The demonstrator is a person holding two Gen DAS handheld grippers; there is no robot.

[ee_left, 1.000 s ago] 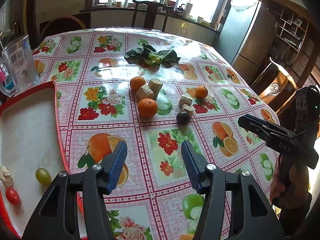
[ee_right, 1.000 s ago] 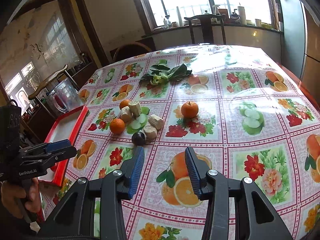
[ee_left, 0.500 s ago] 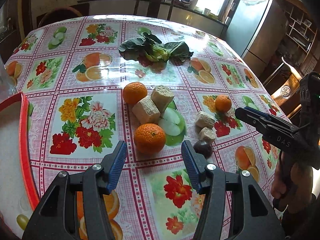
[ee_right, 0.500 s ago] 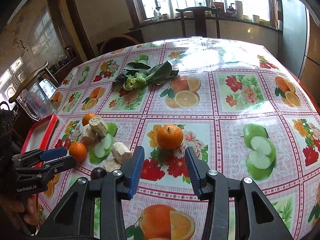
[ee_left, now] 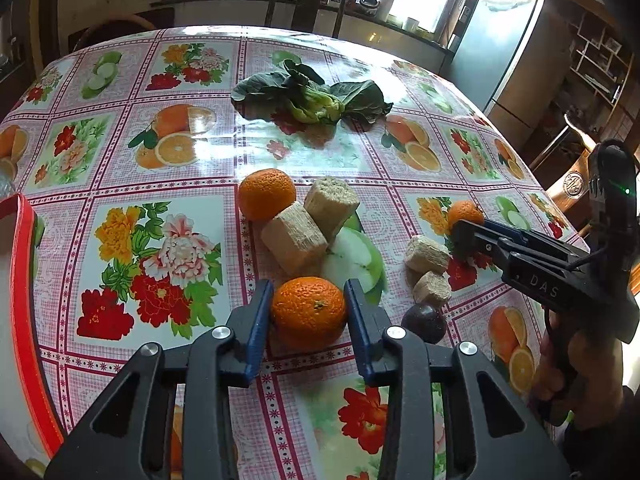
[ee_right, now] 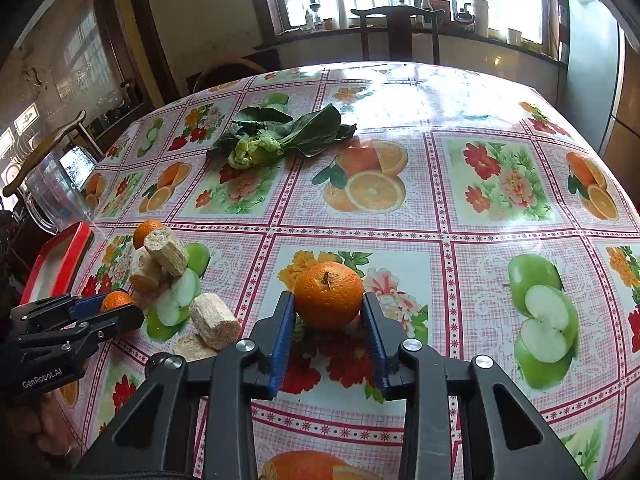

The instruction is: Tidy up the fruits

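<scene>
The sorting has barely begun, judging by how much fruit still lies loose on the table (ee_left: 120, 240).

The left tool (ee_left: 308, 312) has an orange (ee_left: 309, 312) between its blue pads; the jaws are closing and both pads look to be touching its sides, while the fruit still rests on the cloth. The right tool (ee_right: 329, 320) frames a second orange (ee_right: 329, 294) the same way, jaws closing, pads at its flanks, fruit not yet lifted.

Beyond the left tool's tips sit two pale fibrous chunks (ee_left: 312, 220), and past them a third orange (ee_left: 267, 194). Just to the right of that tool lies a dark round fruit (ee_left: 424, 322), with two smaller chunks (ee_left: 428, 270) beyond it. Far ahead of both tools lies a leafy green bunch (ee_left: 312, 98).

To the left of the left tool, a red-rimmed tray (ee_left: 22, 260) shows only its edge. It is probably the collecting place, though its contents cannot be made out here.

So two oranges are being gripped, none visibly delivered; the third orange and the dark fruit remain. Whether the chunks count as fruit cannot be told.
</scene>
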